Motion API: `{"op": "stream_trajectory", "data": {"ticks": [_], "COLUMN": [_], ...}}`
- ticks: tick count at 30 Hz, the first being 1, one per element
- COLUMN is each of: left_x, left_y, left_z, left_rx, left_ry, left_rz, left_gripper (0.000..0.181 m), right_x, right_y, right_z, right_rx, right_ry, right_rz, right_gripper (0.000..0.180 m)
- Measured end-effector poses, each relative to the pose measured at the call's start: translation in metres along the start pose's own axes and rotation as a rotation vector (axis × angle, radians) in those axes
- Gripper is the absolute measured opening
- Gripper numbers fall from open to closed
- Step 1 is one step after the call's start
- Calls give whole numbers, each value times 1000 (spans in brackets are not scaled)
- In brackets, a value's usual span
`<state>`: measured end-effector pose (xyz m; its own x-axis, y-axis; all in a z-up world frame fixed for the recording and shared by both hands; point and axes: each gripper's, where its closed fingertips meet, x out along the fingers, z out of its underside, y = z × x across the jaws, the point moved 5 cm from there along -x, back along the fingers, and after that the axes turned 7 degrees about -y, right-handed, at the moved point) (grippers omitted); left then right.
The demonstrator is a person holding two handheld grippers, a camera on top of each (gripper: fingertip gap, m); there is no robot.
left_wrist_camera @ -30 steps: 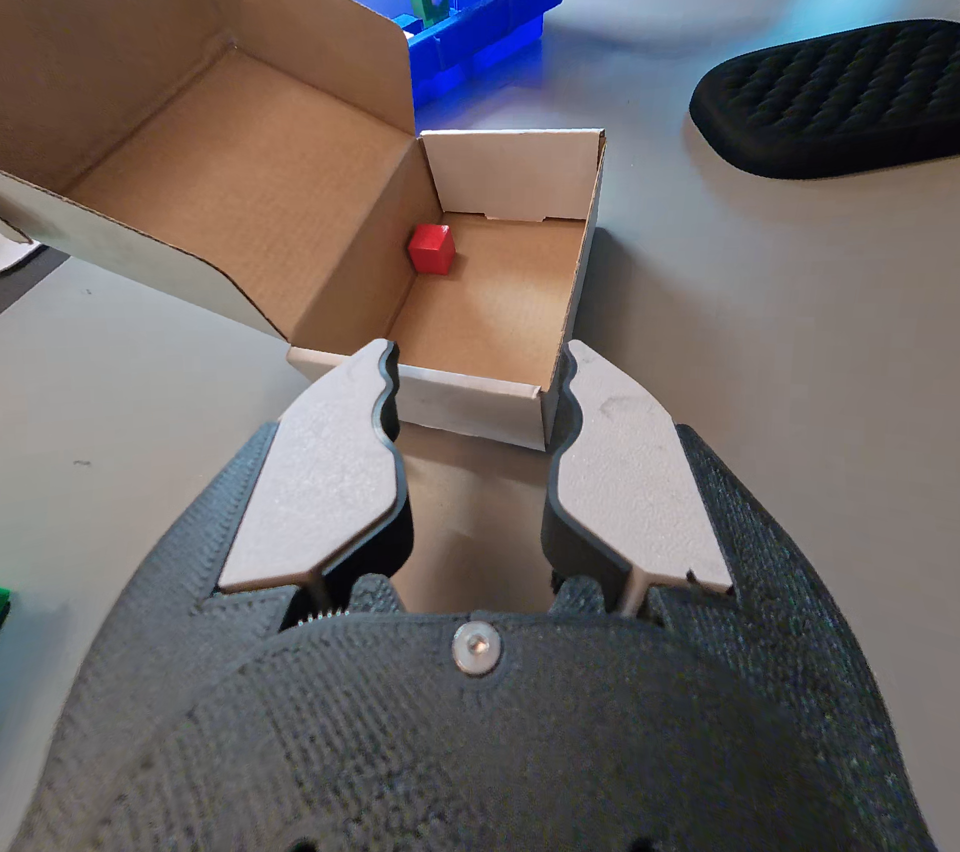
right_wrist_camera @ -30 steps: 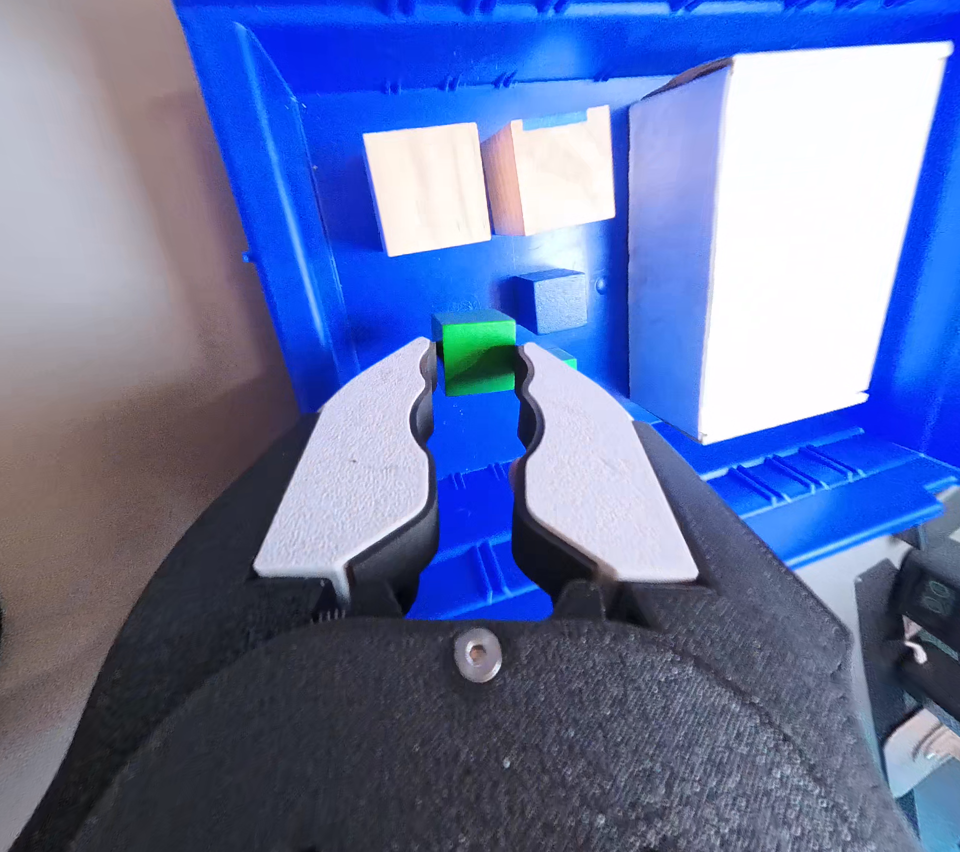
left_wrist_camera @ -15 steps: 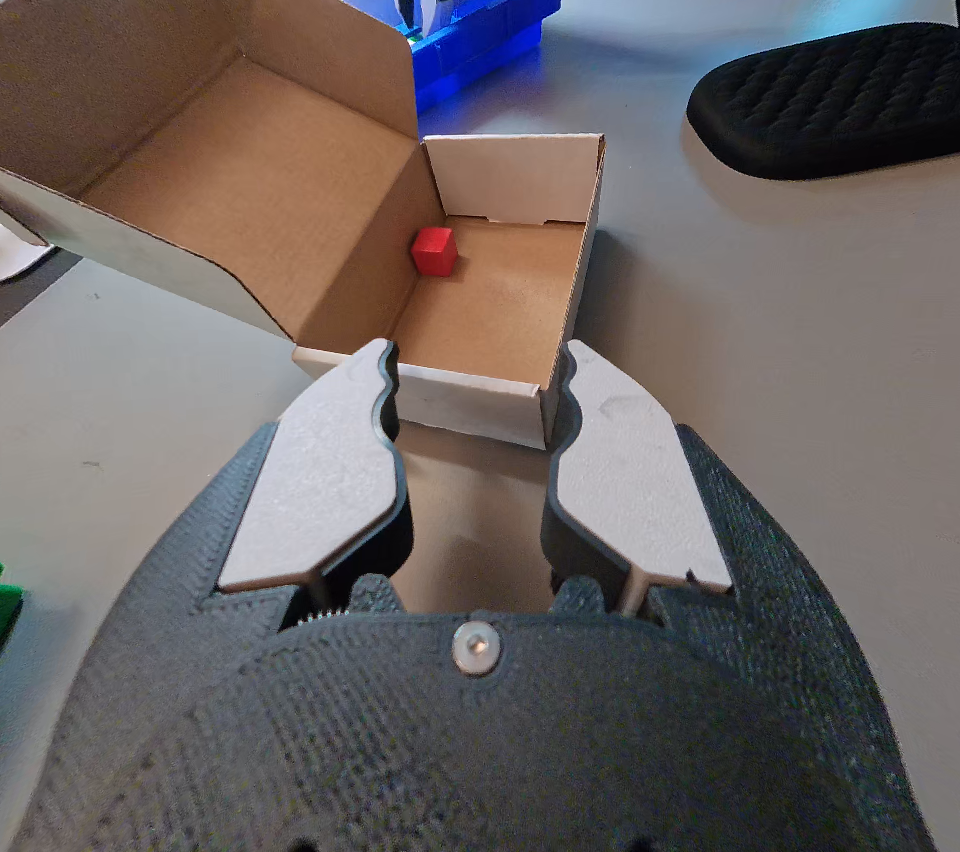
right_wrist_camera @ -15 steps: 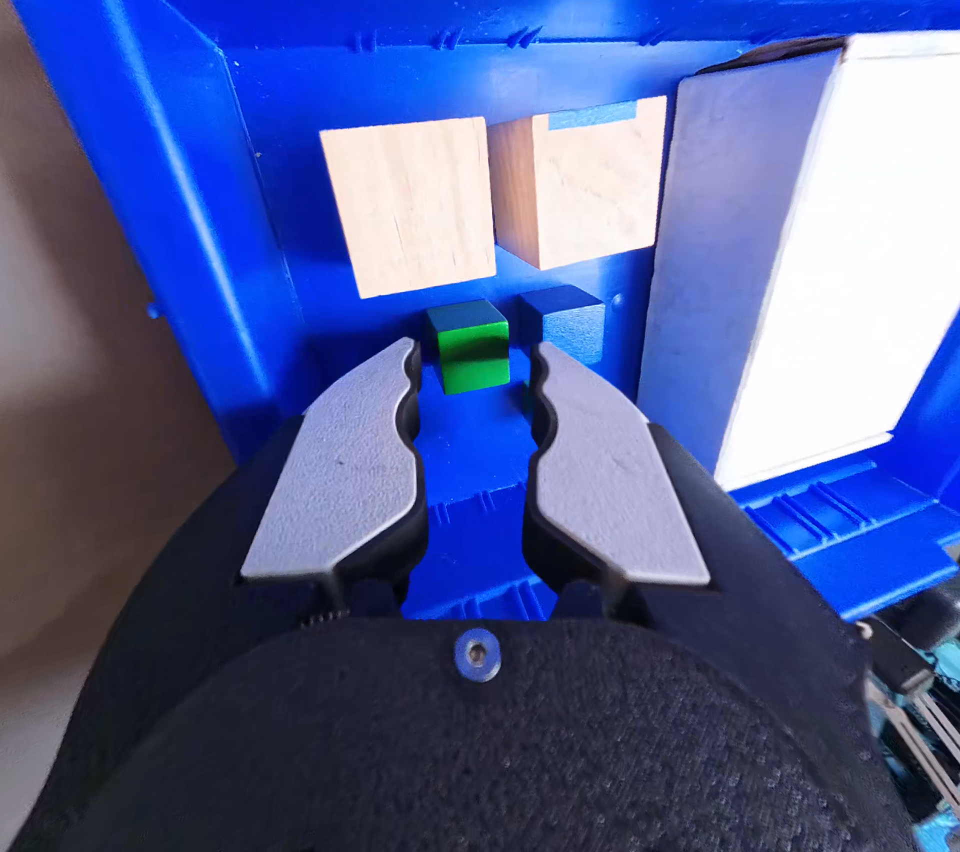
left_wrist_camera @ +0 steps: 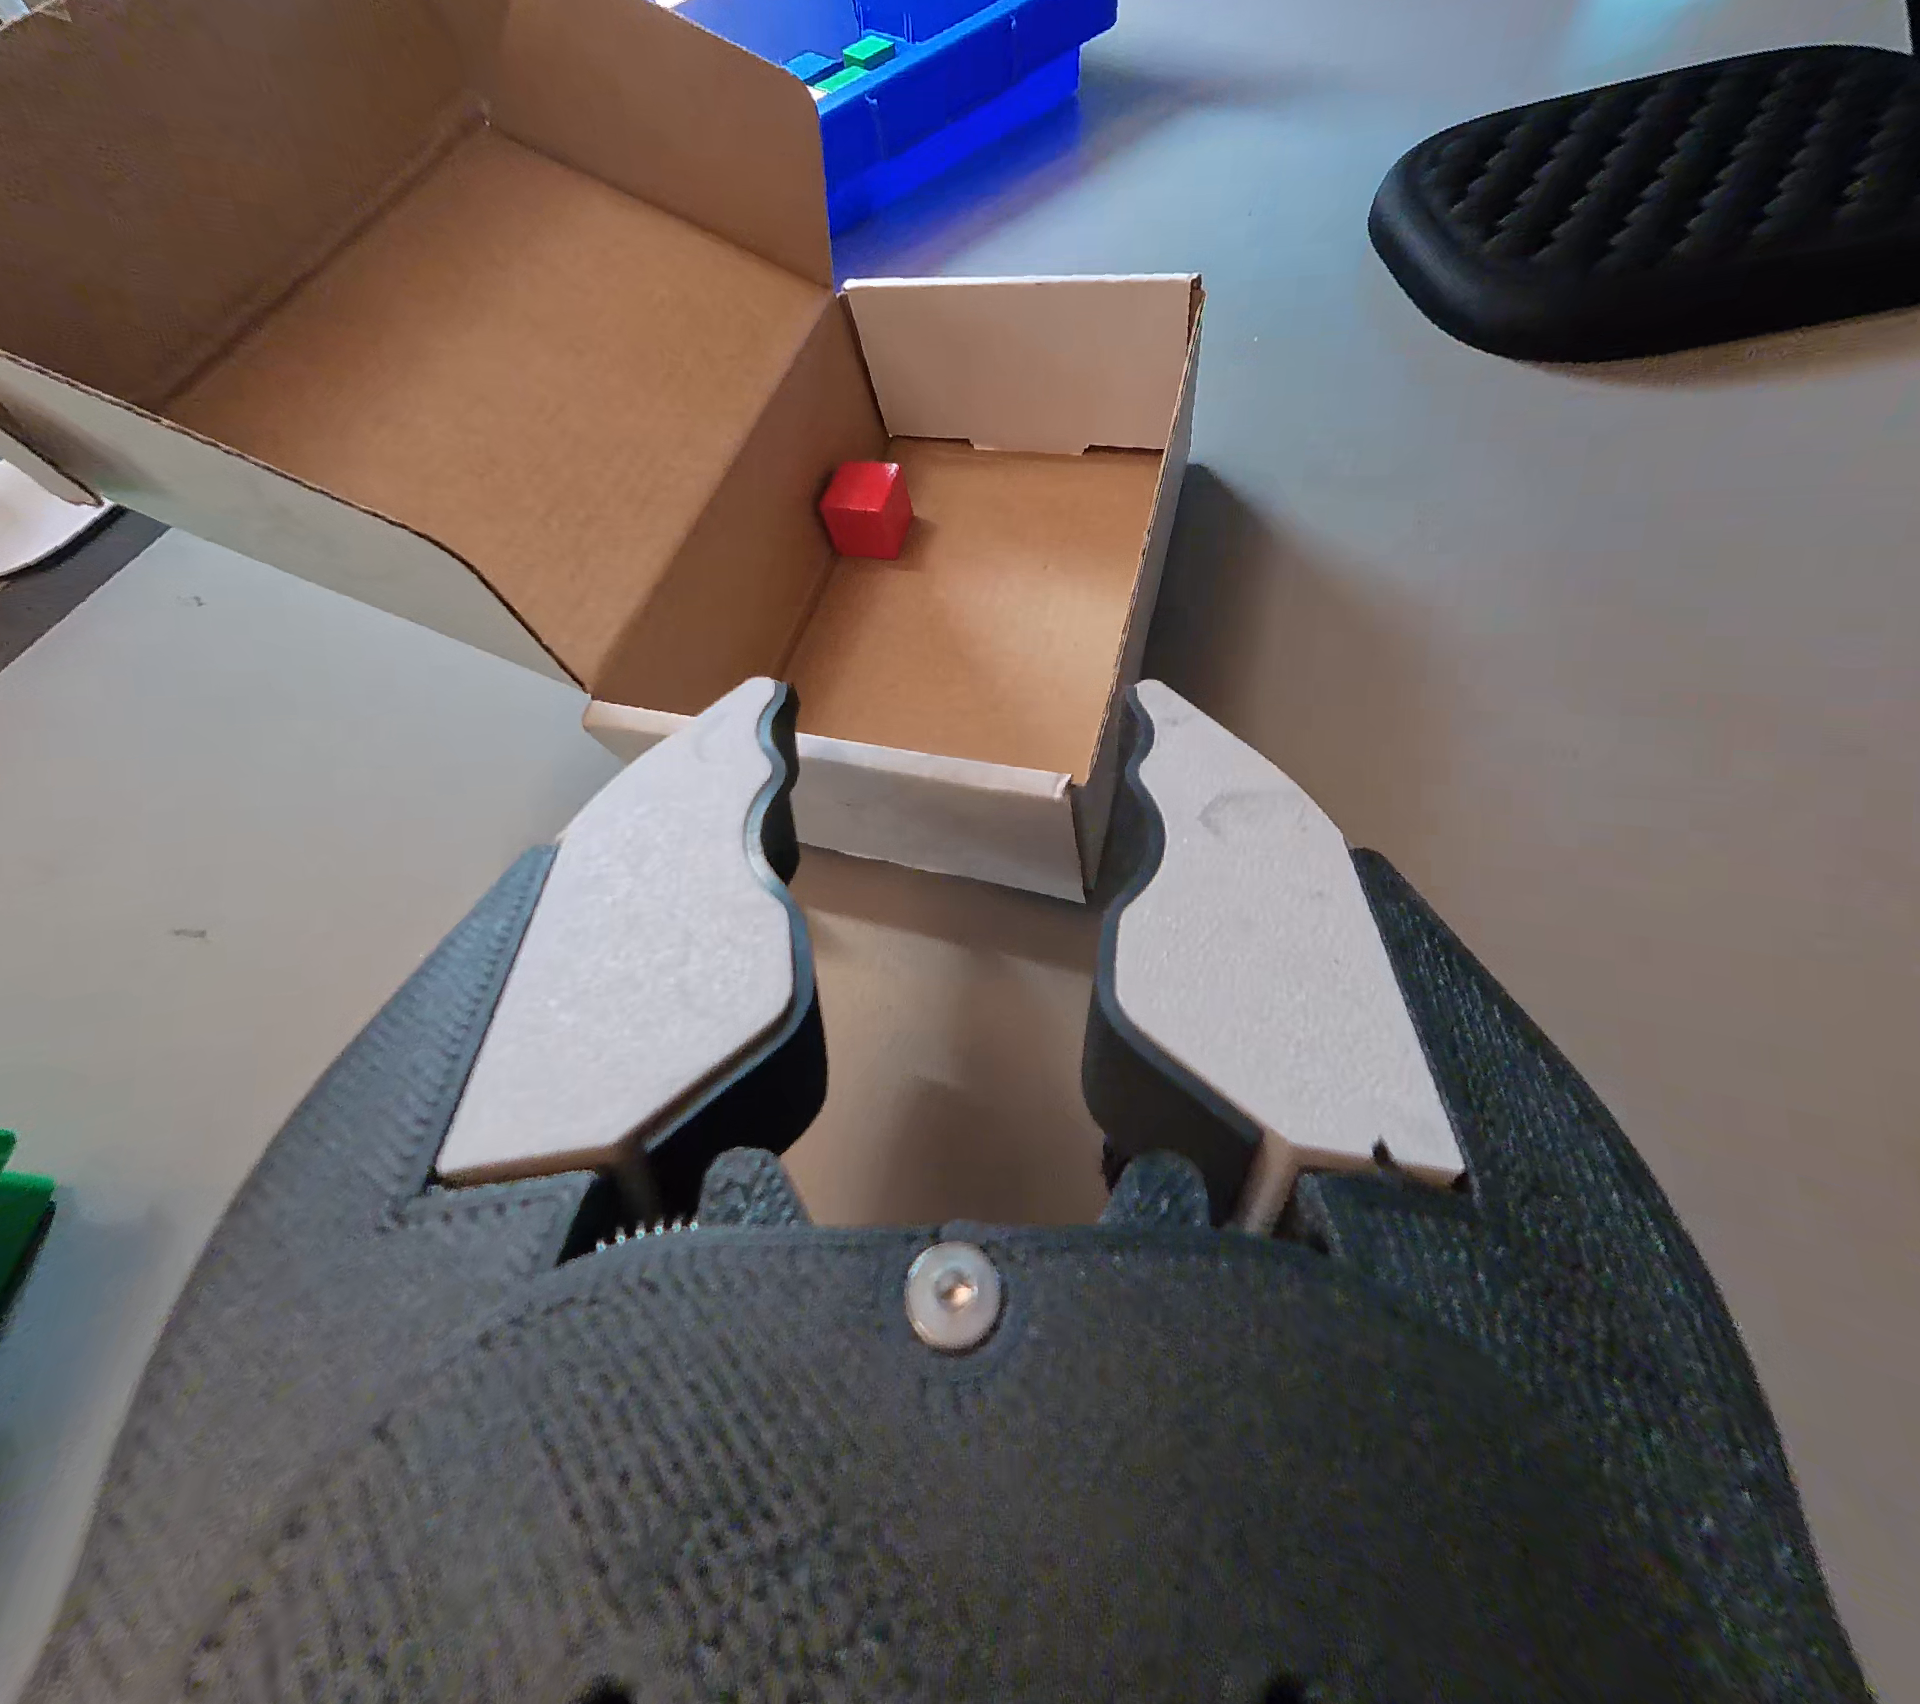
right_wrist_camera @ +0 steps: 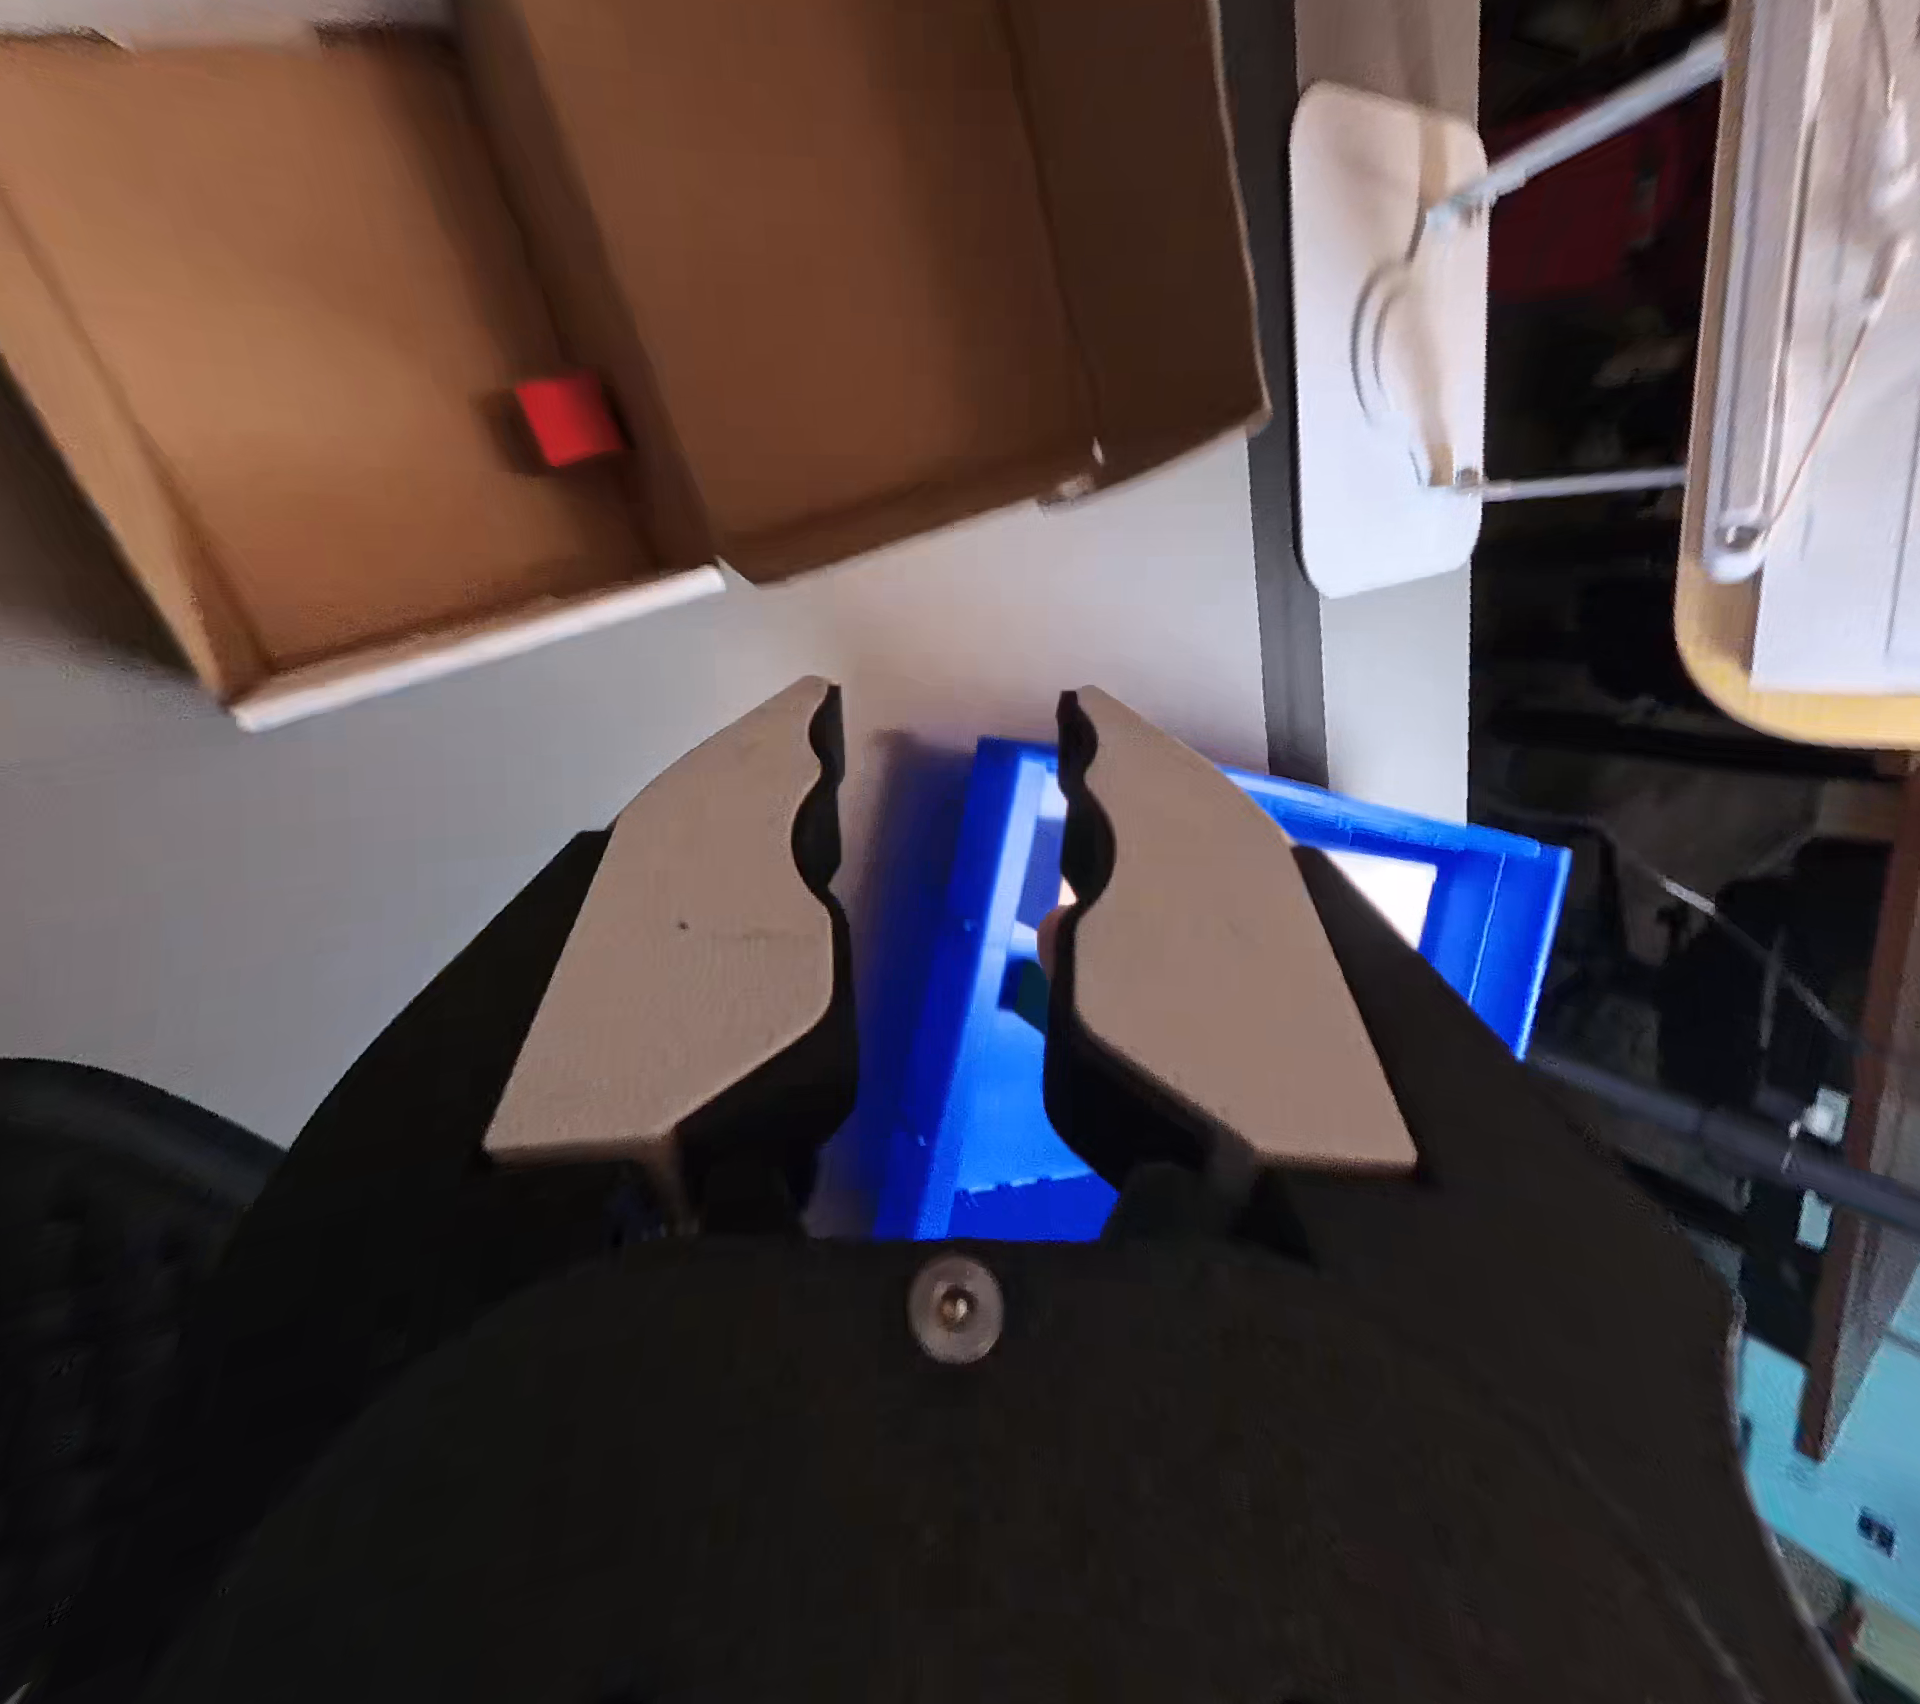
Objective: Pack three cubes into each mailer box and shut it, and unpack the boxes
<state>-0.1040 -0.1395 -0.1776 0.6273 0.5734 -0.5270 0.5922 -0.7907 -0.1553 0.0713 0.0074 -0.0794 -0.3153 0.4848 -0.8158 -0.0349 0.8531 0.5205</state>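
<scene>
With both the left gripper (left_wrist_camera: 961,745) and right gripper (right_wrist_camera: 948,745) spread and empty, only one small red cube (left_wrist_camera: 865,508) sits in the open brown cardboard mailer box (left_wrist_camera: 1138,615), so shutting it now would underfill it.

Left view low beside mailer box (left_wrist_camera: 966,636), right view overhead, both sharing it

- The left black textured gripper with grey finger plates (left_wrist_camera: 951,781) hovers low, jaws spread wide, empty.
- The right black gripper with grey finger plates (right_wrist_camera: 948,755) is raised, pointing downward, jaws parted, empty.
</scene>
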Motion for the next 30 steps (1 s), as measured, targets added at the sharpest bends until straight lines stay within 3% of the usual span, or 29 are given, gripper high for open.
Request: {"op": "stream_trajectory", "data": {"ticks": [4,8,17,30], "left_x": [-1,-2,-3,-2], "left_y": [0,0,1,1], "left_z": [0,-1,2,3], "left_rx": [1,2,29,40], "left_ry": [0,3,-13,-22], "left_rz": [-2,-5,-18,-23], "left_gripper": [58,58,58,57], "right_x": [-5,20,91,100], "right_y": [-32,-68,-103,-102], "right_z": [-39,-60,-57,-57], "right_rx": [-108,-208,-269,-286], "right_ry": [47,-6,-163,-171], "right_rz": [-51,-151,-257,-213], "right_gripper": [39,39,41,27]}}
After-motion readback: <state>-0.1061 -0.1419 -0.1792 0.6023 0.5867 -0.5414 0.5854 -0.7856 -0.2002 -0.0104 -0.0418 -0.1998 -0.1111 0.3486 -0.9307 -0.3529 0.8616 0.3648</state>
